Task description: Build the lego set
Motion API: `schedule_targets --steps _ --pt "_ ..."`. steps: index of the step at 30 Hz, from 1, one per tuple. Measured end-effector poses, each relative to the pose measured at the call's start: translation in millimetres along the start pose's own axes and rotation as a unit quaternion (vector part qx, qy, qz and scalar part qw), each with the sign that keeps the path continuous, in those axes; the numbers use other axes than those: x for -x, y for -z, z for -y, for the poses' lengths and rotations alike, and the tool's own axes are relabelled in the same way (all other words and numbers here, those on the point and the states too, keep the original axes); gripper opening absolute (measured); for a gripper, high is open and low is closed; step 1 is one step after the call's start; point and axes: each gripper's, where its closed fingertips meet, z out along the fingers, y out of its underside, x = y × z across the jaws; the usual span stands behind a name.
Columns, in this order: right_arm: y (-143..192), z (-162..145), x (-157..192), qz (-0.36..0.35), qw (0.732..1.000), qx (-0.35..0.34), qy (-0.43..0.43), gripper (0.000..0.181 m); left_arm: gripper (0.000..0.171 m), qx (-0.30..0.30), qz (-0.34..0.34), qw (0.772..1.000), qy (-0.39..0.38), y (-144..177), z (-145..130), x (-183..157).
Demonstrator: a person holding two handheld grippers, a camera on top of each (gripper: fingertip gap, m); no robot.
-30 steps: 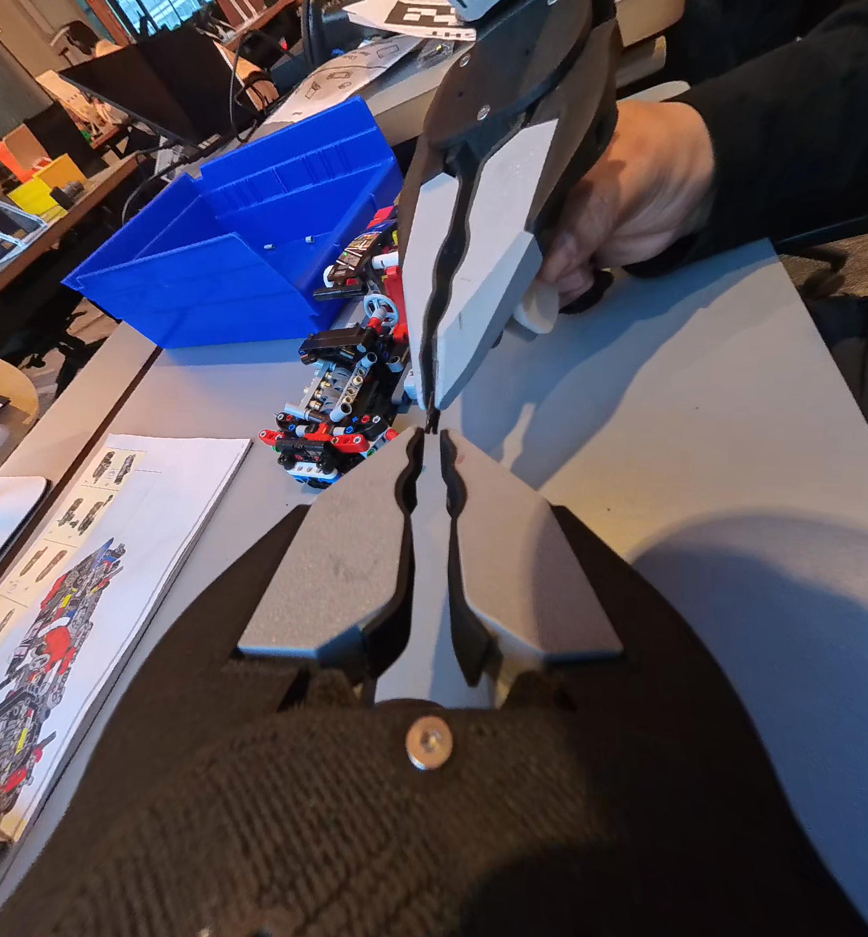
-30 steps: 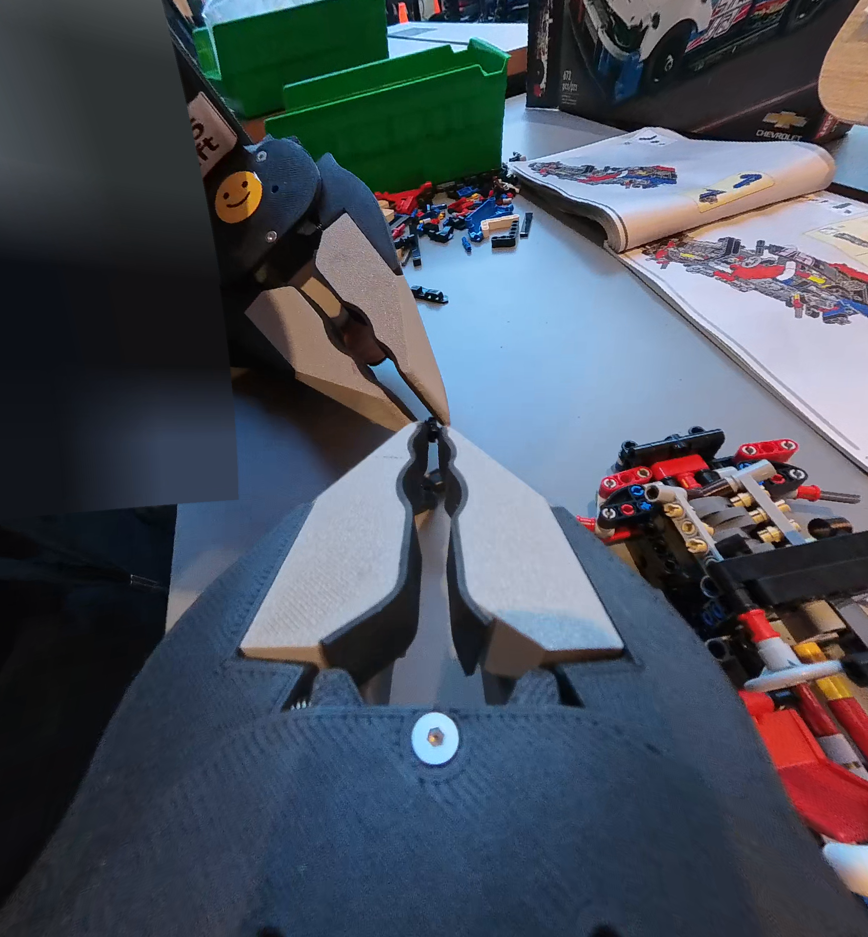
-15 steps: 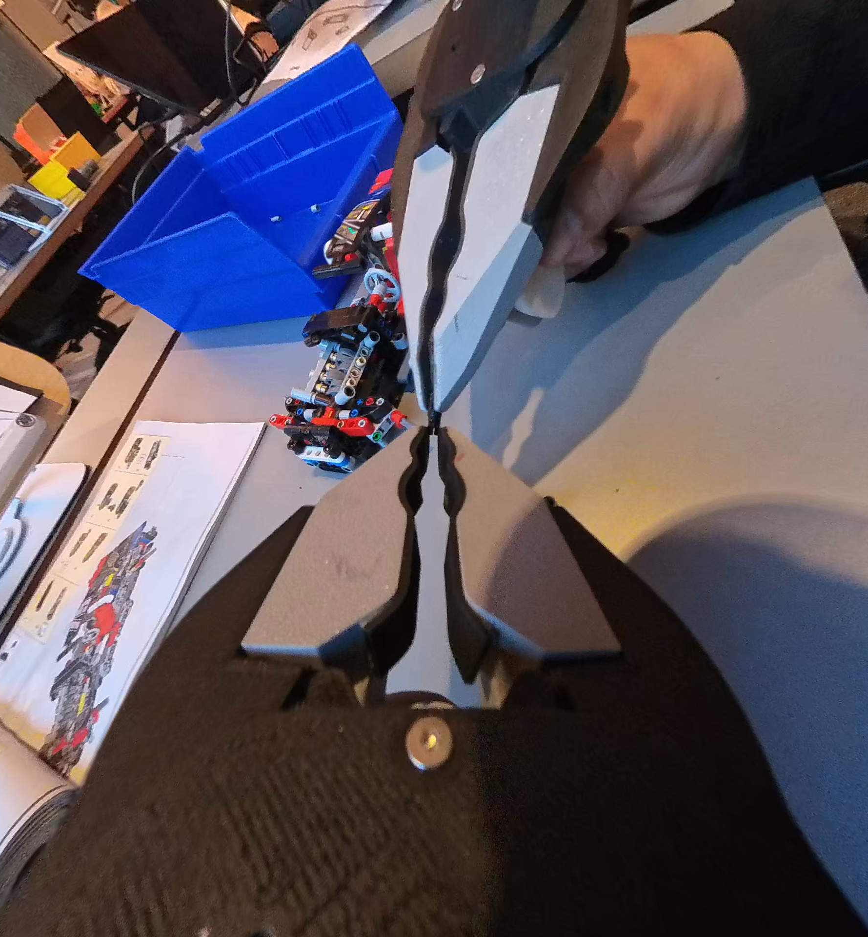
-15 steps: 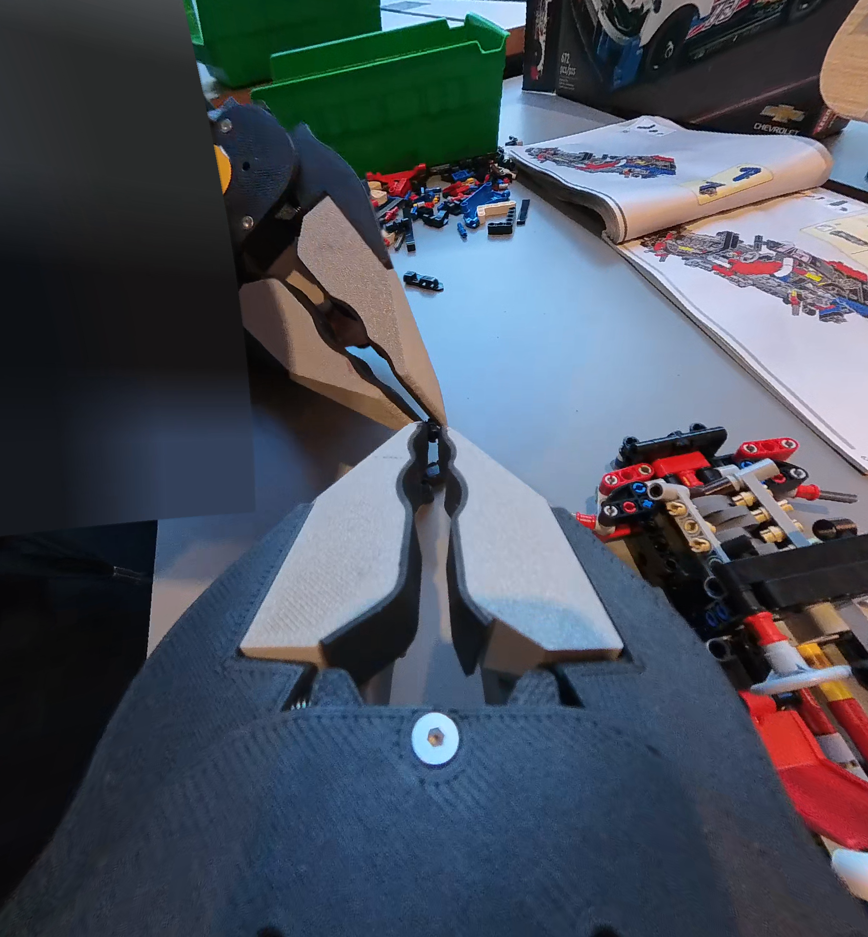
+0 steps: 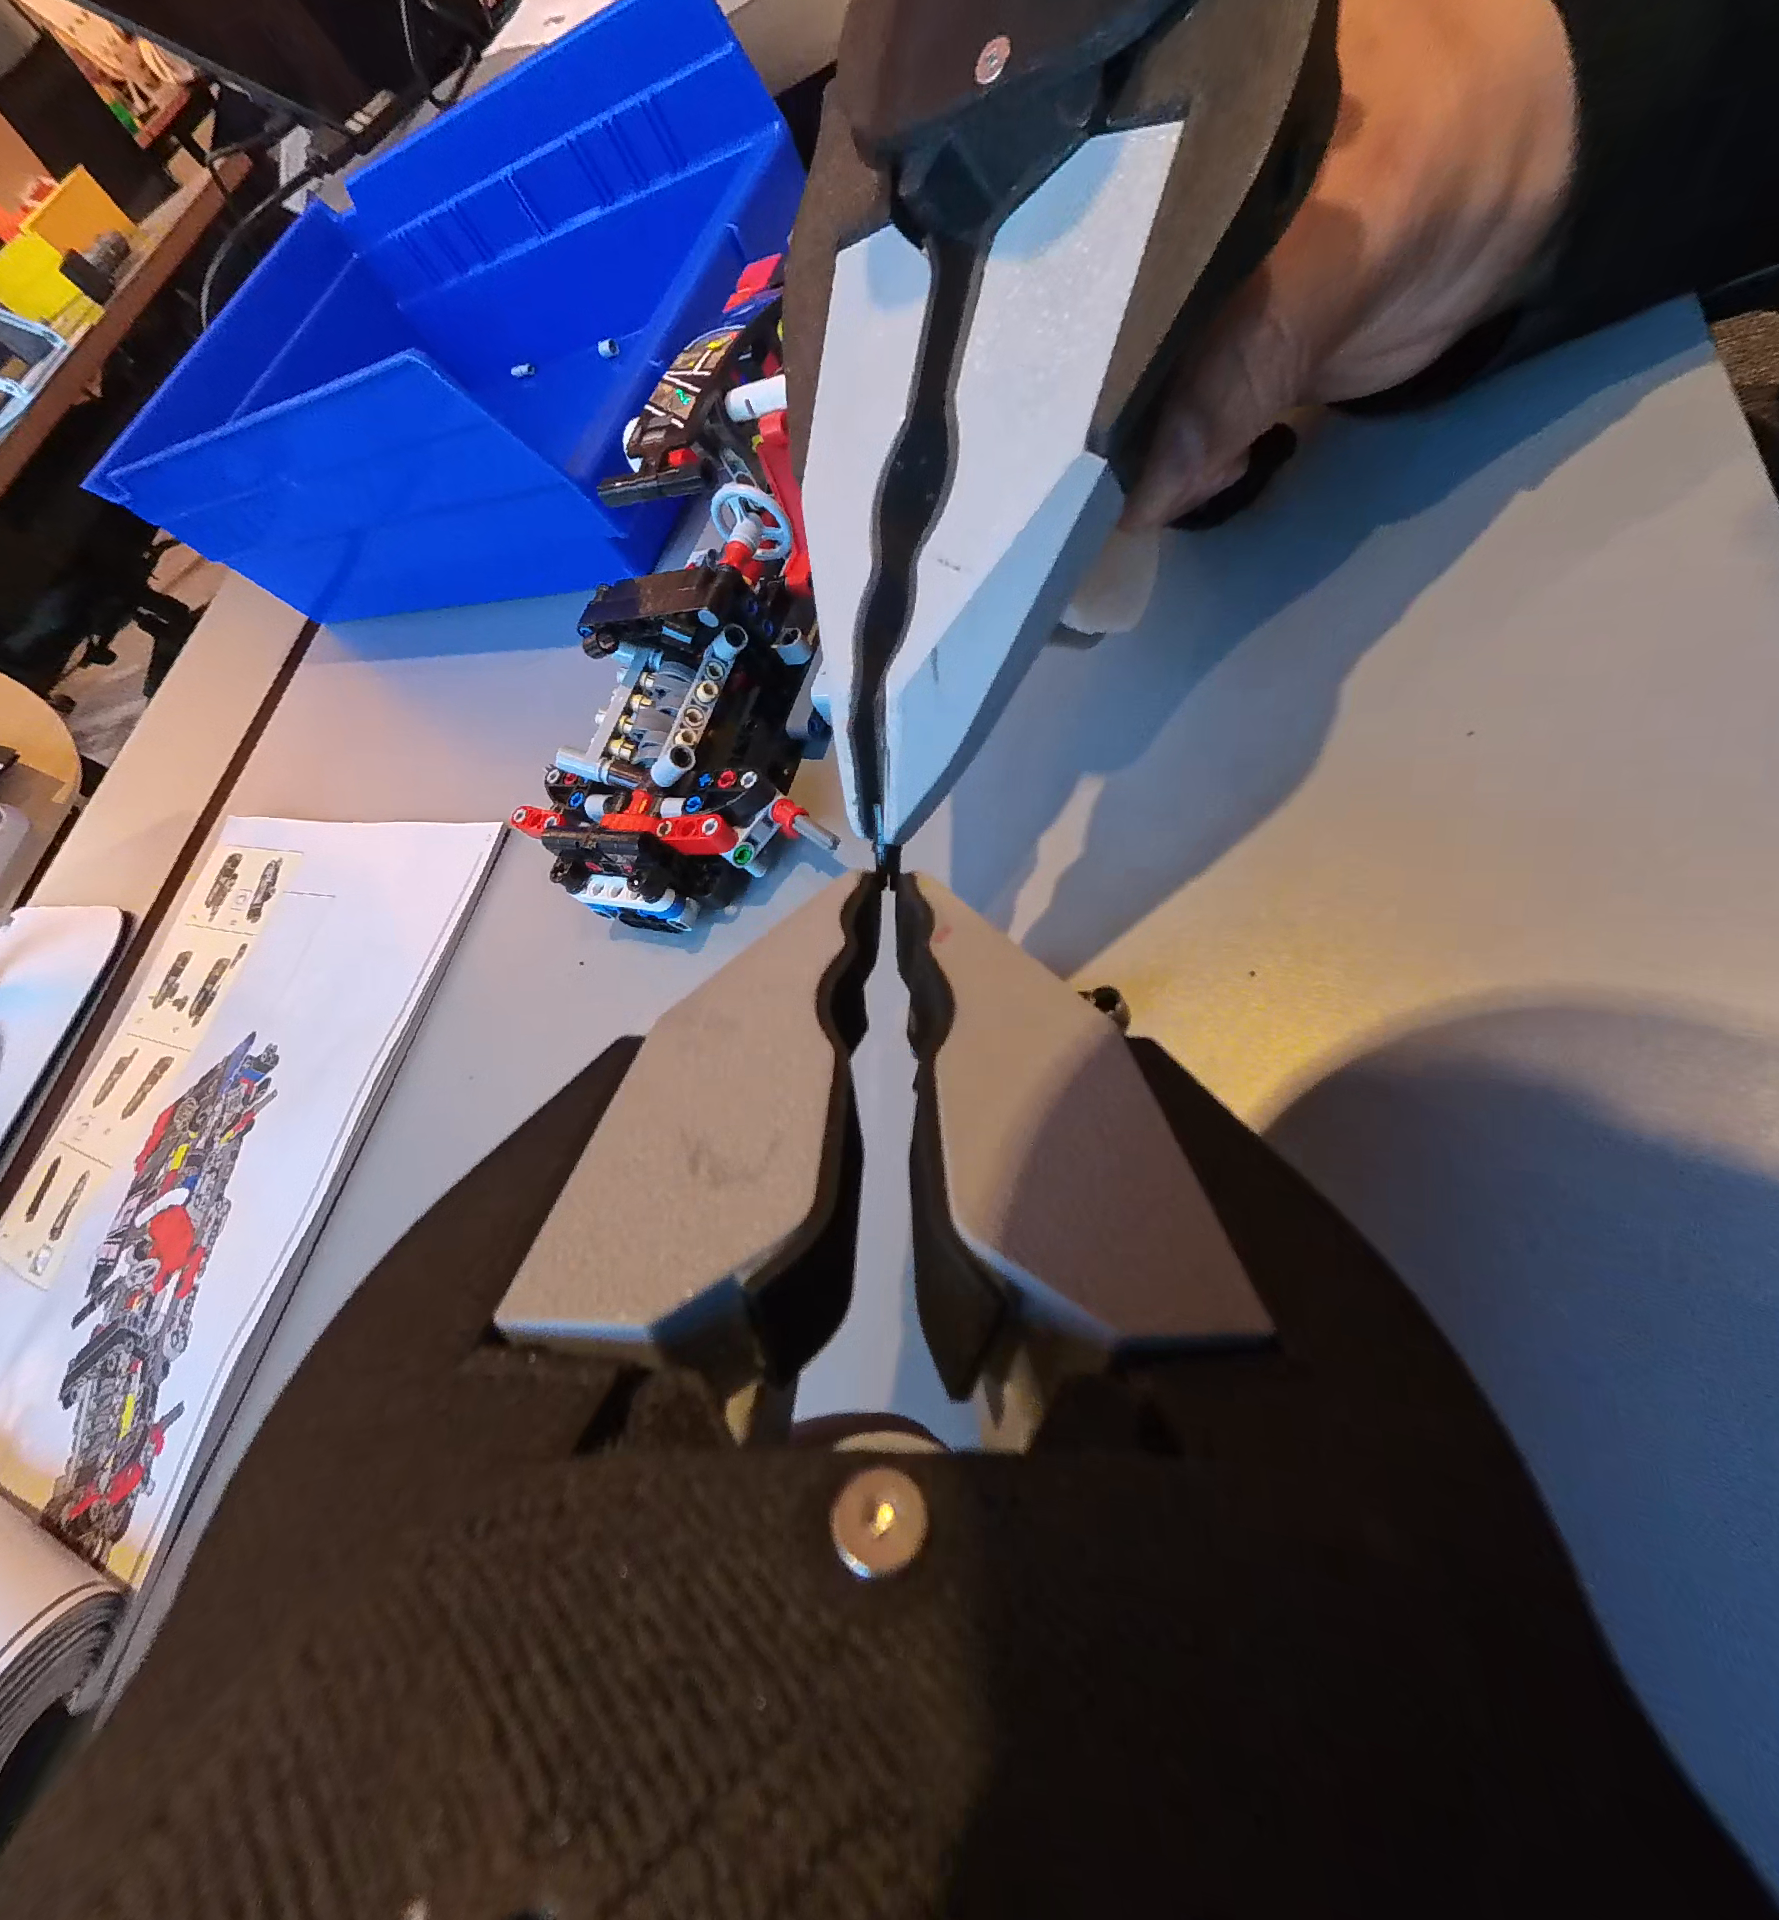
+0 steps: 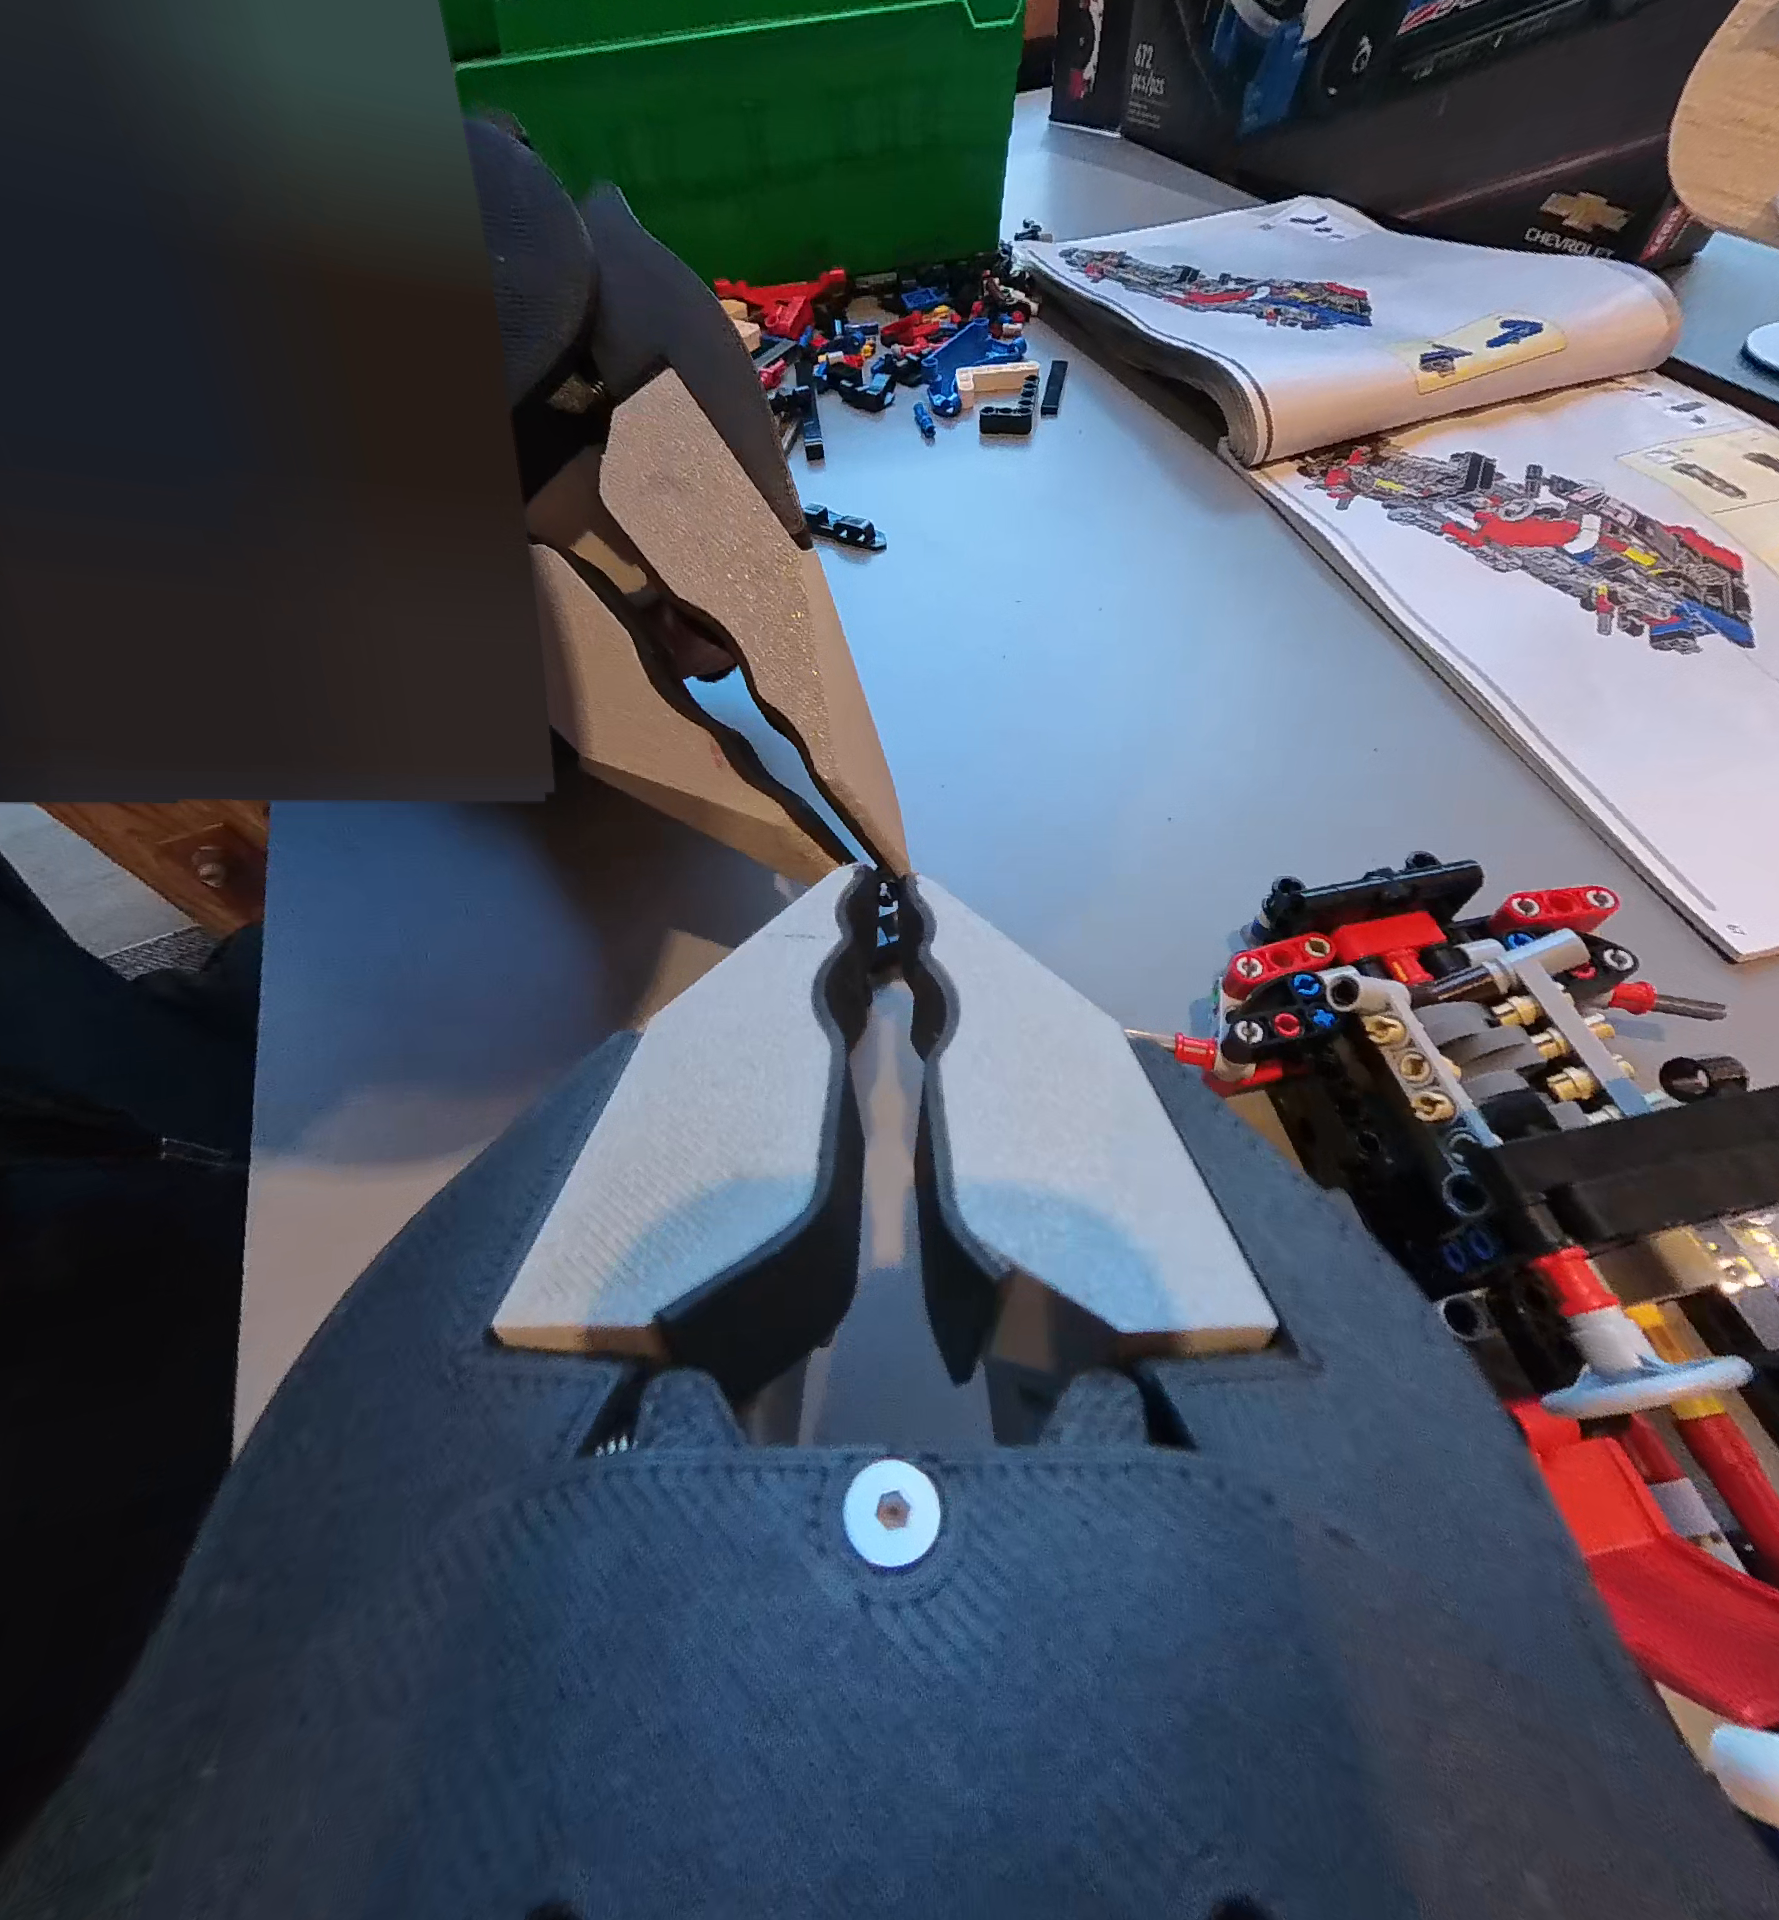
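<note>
small black piece [image 6: 883, 920] being pinched tip-to-tip by right claw [image 6: 885, 914] and left claw [image 5: 883, 883], above bench [image 5: 1436, 831] | part-built car [image 6: 1550, 1101] sitting at 3 o'clock, chassis only | loose parts [image 6: 926, 353] waiting at 12 o'clock: building far from finished

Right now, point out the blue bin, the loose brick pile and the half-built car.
blue bin [image 5: 365, 457], left wrist view, its front wall.
loose brick pile [image 6: 926, 358], right wrist view, a blue piece mid-pile.
half-built car [image 6: 1487, 1049], right wrist view, its engine block.
</note>
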Motion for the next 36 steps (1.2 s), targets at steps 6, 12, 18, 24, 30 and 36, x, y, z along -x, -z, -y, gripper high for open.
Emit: schedule_targets --steps 6,12,18,24,30,36 --pt "0 1 0 -0.011 1.000 -0.001 0.009 0.001 0.000 -0.002 0.003 1.000 0.005 0 0 1" --pt "3 4 -2 -0.005 1.000 -0.010 -0.005 0.001 0.000 -0.034 -0.014 0.999 0.031 0 5 1" --pt "3 -6 5 0.007 0.999 0.031 0.015 0.001 0.035 -0.012 -0.096 0.993 0.066 18 -11 3" --pt "-5 -32 24 0.053 0.985 0.150 0.063 0.001 0.027 0.043 -0.243 0.964 0.096 10 -42 -20" --pt "-11 -37 28 0.055 0.974 0.198 0.097 0.000 0.044 0.058 -0.257 0.962 0.072 0 -41 -16" --pt "-13 -39 29 0.059 0.967 0.224 0.101 0.000 0.039 0.063 -0.296 0.953 0.016 -3 -37 -20"
